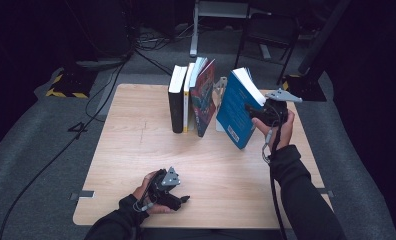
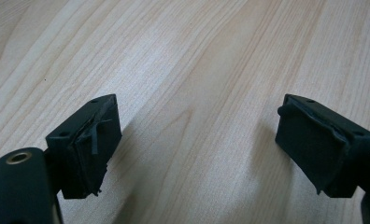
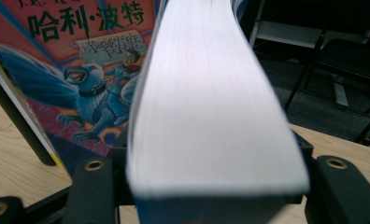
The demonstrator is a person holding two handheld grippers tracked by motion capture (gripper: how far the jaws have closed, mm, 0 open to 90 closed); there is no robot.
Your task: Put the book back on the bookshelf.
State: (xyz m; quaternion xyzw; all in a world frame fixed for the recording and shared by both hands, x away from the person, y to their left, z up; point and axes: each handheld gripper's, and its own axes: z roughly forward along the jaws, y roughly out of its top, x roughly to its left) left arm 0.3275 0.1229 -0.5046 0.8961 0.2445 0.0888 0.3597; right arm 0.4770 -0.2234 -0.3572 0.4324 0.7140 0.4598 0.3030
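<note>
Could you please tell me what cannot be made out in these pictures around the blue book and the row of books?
- Right gripper: pad contact, hidden by the blue book in the right gripper view.
- Blue book's cover text: too small, high view.
- Pale object behind the red book: mostly hidden, high view.

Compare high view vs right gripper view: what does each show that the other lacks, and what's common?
High view adds: the left claw near the front edge of the table, and the hand holding the right claw. Right gripper view adds: the Chinese title and winged creature on the red book, readable up close. Both: the blue book, tilted, its page edge between the right claw's jaws, with the red book beside it on the wooden table.
</note>
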